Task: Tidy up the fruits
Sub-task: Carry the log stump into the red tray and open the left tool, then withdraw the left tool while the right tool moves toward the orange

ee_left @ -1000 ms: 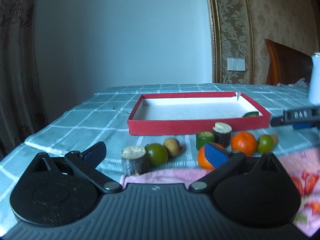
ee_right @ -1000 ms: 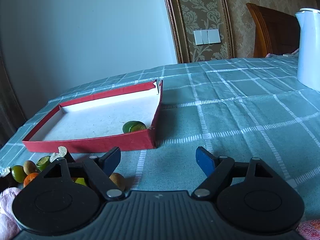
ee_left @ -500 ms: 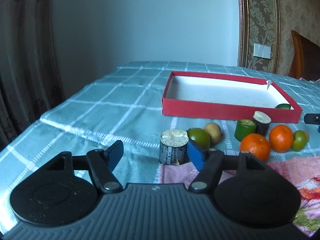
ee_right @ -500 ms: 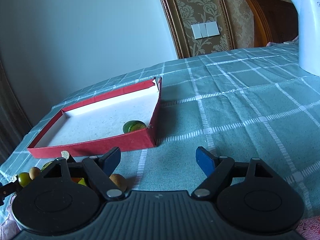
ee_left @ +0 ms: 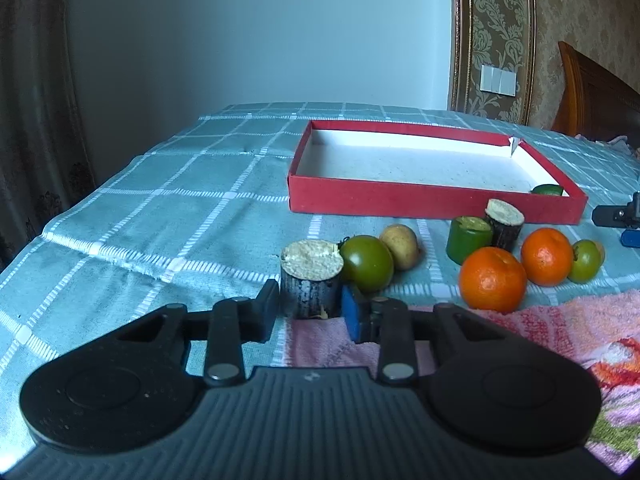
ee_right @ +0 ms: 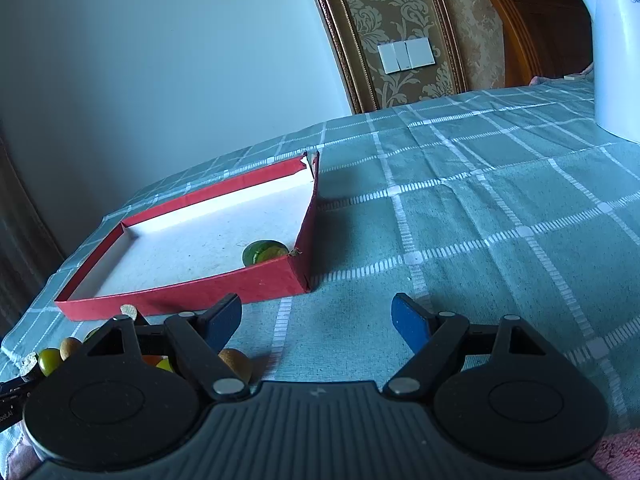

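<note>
In the left wrist view my left gripper (ee_left: 310,312) has its fingers on both sides of a dark cylinder with a pale cut top (ee_left: 311,278); whether the pads press it is unclear. Beside it lie a green tomato (ee_left: 367,263), a tan fruit (ee_left: 399,246), two oranges (ee_left: 492,278), a green cylinder (ee_left: 468,237), another dark cylinder (ee_left: 503,223) and a small green fruit (ee_left: 585,260). The red tray (ee_left: 420,203) holds one green fruit (ee_left: 547,189). My right gripper (ee_right: 316,322) is open and empty in front of the red tray (ee_right: 224,286) with the green fruit (ee_right: 264,251).
A pink floral towel (ee_left: 540,332) lies at the near right of the checked tablecloth. A white kettle (ee_right: 616,52) stands at the far right. A wooden headboard (ee_right: 536,28) is behind the table. The table's left edge drops off near a curtain.
My left gripper has moved forward and left to the pale-topped dark cylinder, and its fingers have narrowed around it. My right gripper has stayed open and shifted slightly.
</note>
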Tool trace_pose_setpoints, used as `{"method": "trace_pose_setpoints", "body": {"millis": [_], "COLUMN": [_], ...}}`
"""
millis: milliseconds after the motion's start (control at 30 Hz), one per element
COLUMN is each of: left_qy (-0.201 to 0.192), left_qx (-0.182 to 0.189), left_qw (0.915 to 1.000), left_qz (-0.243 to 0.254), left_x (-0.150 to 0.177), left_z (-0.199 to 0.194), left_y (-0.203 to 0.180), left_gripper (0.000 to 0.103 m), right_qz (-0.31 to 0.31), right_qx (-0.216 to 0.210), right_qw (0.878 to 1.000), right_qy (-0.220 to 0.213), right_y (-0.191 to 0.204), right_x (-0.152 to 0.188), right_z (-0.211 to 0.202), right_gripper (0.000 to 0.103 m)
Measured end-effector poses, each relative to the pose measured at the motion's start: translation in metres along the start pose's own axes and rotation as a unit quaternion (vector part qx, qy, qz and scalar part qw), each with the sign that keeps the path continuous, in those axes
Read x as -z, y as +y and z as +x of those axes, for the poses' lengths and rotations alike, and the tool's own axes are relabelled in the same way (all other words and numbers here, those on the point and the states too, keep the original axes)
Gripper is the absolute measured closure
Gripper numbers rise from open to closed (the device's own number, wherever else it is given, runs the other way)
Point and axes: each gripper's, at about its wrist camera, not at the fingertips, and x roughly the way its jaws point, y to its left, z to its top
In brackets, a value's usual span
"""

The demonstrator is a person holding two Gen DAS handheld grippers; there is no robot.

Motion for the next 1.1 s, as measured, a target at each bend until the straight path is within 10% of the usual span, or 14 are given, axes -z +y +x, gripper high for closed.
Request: {"method": "trace_pose_setpoints", "body": {"millis": [367, 800, 1100], "left_qy": [-0.059, -0.026, -0.061], "left_qx": [-0.001, -0.03, -0.036], "left_qw": [0.9983, 0.9989, 0.9972], "left_qz": [0.006, 0.027, 0.021], "left_x": [-0.029, -0.086, -0.08], "left_z": [-0.025, 0.073, 0.045], "left_y": [-0.008, -0.036, -0.031], "left_gripper": [0.073, 0.072, 0.027], "right_qz": [0.001, 0.017, 0.02], "right_qx": [-0.002, -0.012, -0.018], "right_qw": [1.0, 1.0, 1.0], "right_qy": [0.001, 0.007, 0.007], "right_y": [0.0, -0.005, -0.005], "right_x": [0.0, 0.0, 0.0], "right_z": [0.0, 0.002, 0.003], "right_gripper": [0.021, 0.02, 0.017]}}
